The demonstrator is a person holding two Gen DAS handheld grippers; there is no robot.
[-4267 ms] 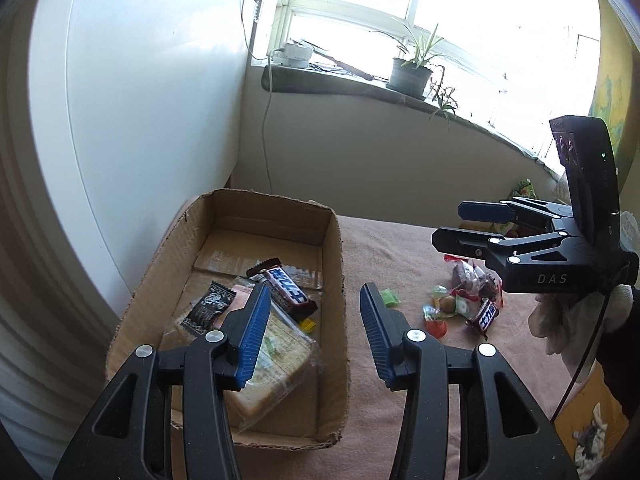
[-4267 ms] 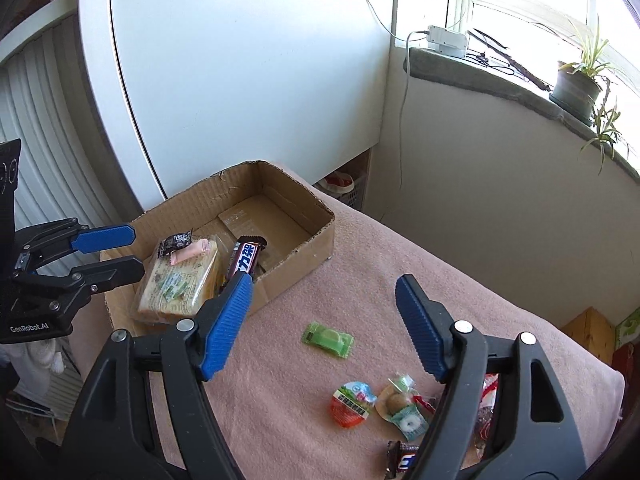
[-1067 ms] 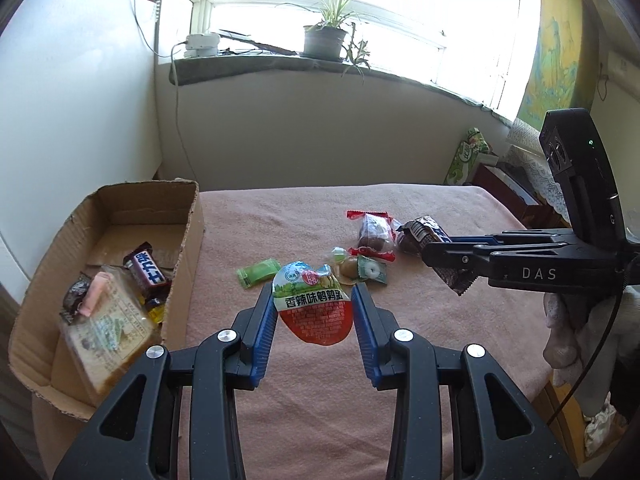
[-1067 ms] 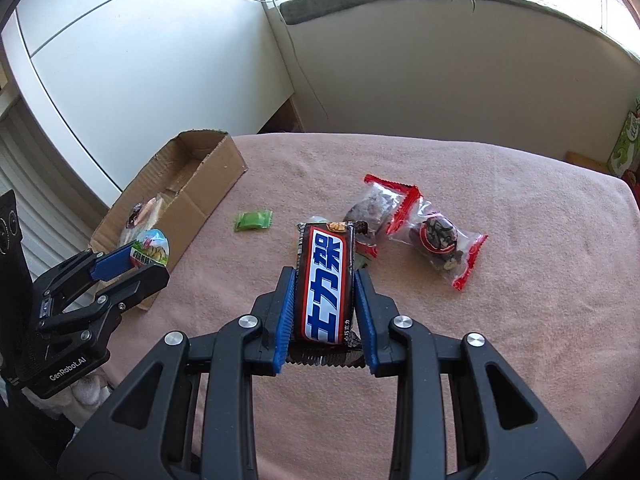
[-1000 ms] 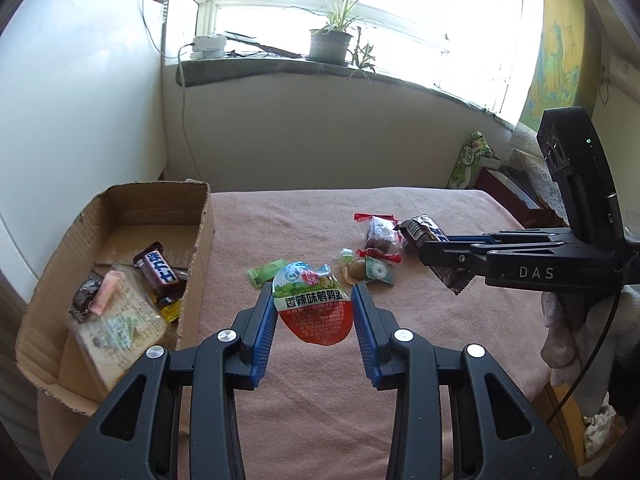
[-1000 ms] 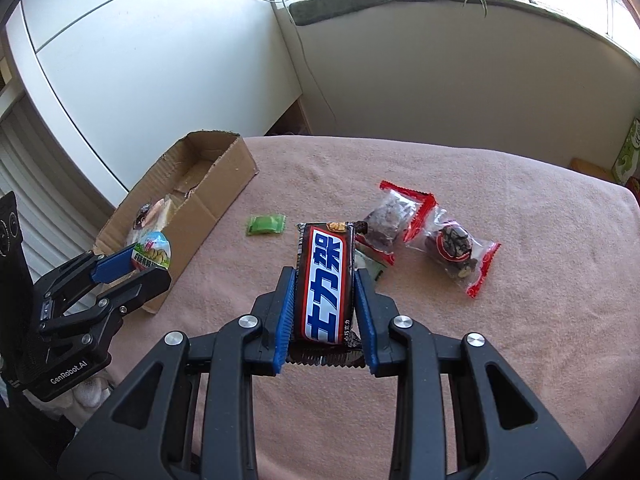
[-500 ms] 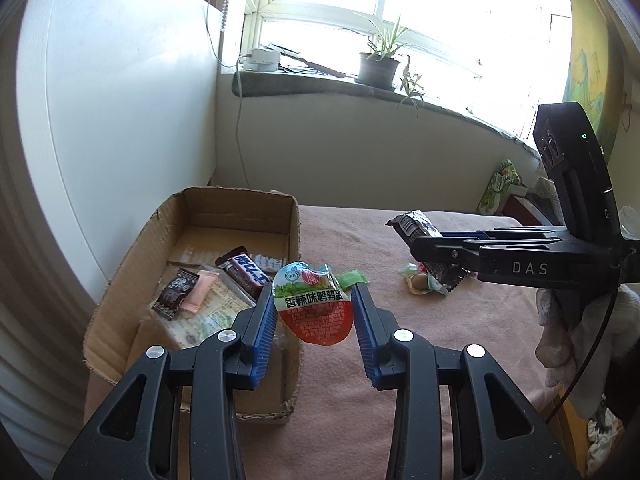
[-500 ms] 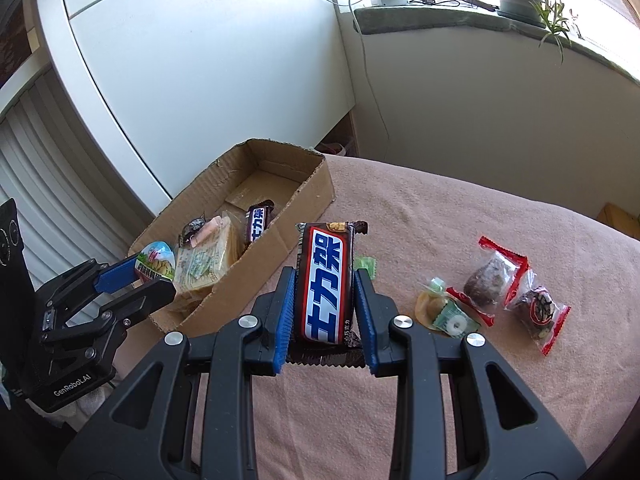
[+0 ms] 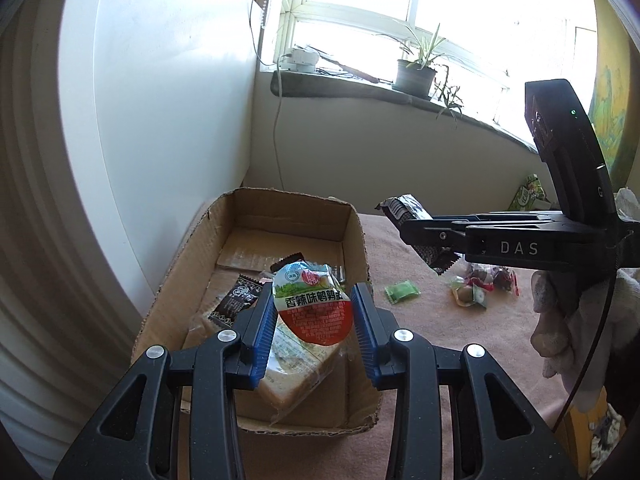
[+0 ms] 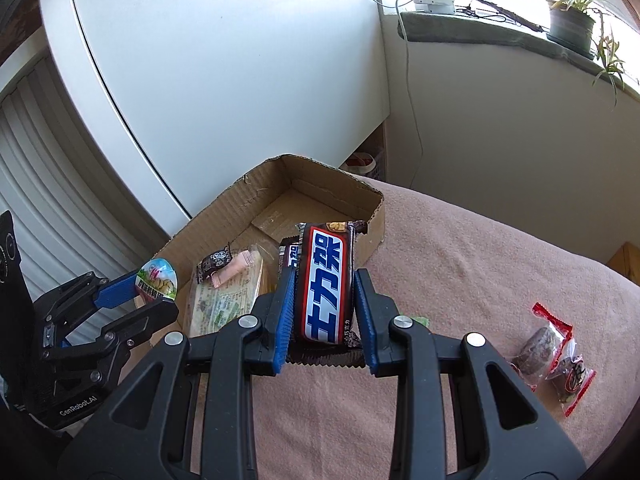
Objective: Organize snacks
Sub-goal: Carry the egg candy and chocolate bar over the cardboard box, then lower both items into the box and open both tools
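The left gripper [image 9: 314,320] is clamped on a red-and-white snack pouch [image 9: 312,306], held above the near end of the cardboard box [image 9: 360,240]. The right gripper [image 10: 324,312] is clamped on a chocolate bar [image 10: 326,284] over the box's right wall. The box, at the left edge of the pink-covered table [image 10: 480,260], holds wrapped bread [image 10: 224,300]. Red-wrapped sweets [image 10: 556,354] lie near the table's right edge.

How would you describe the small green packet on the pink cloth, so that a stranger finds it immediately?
Start from the open brown cardboard box on the pink tablecloth. Just outside its right wall, alone on the cloth, lies the small flat green packet. Unlike the cluster of red-edged clear snack bags further right, it is plain green and touches nothing.
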